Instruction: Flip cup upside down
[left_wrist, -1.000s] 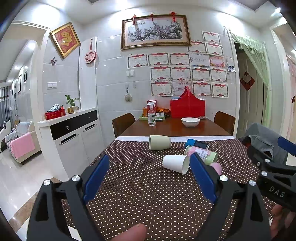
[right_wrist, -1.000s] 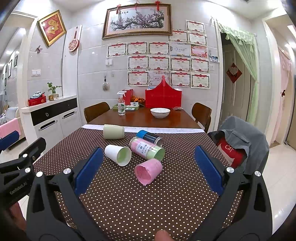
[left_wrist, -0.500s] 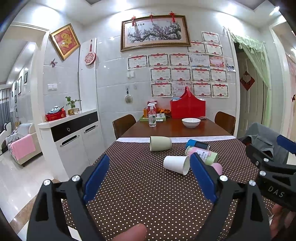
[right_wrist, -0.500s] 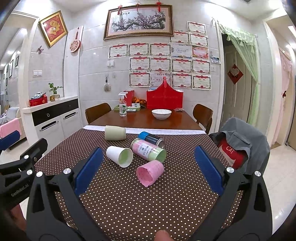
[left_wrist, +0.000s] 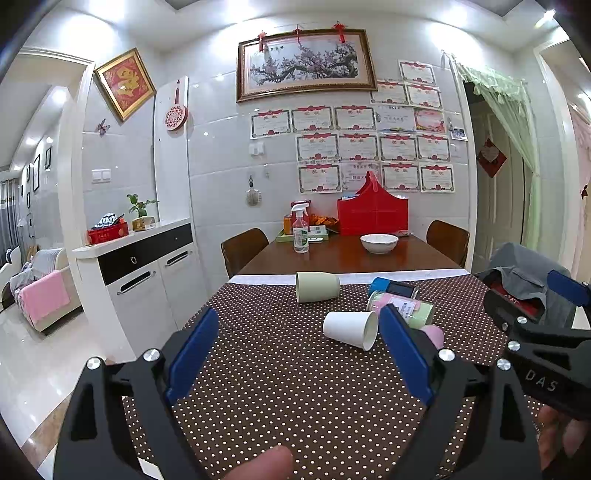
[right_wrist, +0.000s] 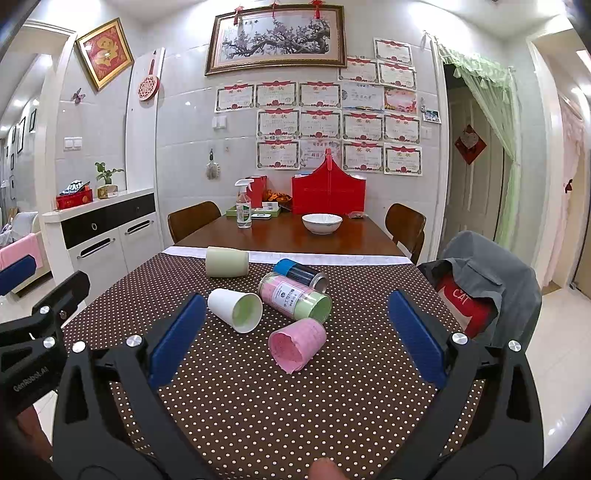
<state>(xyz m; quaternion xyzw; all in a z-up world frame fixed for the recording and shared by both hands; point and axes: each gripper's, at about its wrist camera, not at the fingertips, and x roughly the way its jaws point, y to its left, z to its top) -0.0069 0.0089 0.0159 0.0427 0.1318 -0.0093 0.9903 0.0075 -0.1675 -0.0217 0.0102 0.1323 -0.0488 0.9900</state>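
Note:
Several cups lie on their sides on the brown dotted tablecloth (right_wrist: 295, 406): a white paper cup (right_wrist: 236, 308) (left_wrist: 351, 328), a pink cup (right_wrist: 297, 345), a pale green cup (right_wrist: 226, 262) (left_wrist: 317, 287), a pink-and-green labelled jar (right_wrist: 295, 297) and a blue-capped can (right_wrist: 301, 272). My right gripper (right_wrist: 295, 343) is open and empty, its blue pads wide apart, with the pink cup just ahead between them. My left gripper (left_wrist: 299, 354) is open and empty, a little short of the white cup. The right gripper also shows at the right edge of the left wrist view (left_wrist: 543, 354).
Beyond the cloth, the bare wood table holds a white bowl (right_wrist: 321, 223), a spray bottle (right_wrist: 243, 208) and a red basket (right_wrist: 328, 194). A chair draped with a grey jacket (right_wrist: 480, 280) stands at the right. A white sideboard (right_wrist: 107, 232) stands at the left.
Both grippers have moved slightly forward toward the cups, which look a little larger. The cups have not moved. Both grippers stay open.

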